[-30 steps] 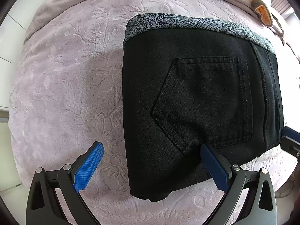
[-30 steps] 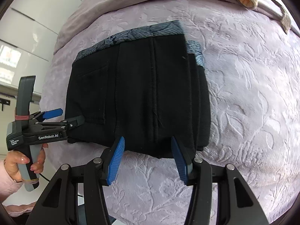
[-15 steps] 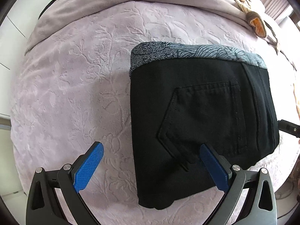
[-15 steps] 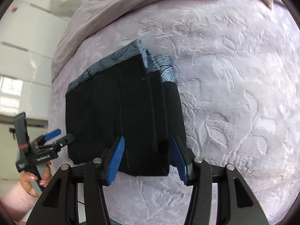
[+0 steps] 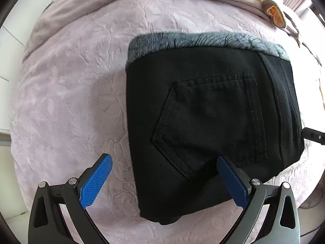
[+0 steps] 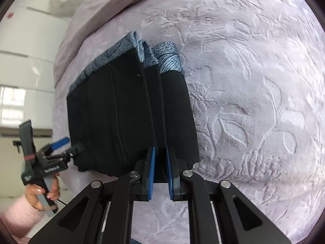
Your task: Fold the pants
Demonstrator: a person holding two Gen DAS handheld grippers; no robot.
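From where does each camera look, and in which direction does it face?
Left wrist: sits on the left gripper, looks forward and down at the folded pants on the bed cover; its own open fingers show.
Right wrist: sits on the right gripper, looks along the pants' edge; its fingers pinch the cloth, and the left hand shows.
Both share the pants, the bed cover and each other's gripper.

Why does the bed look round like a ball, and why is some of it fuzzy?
Both wrist views use fisheye lenses, so the bedspread bulges inside a dark round rim. Left wrist view: the pants have a smeared grey waistband, blur from motion. Right wrist view: the waistband edge and the right side of the bedspread look streaky too, while the right gripper looks sharp.
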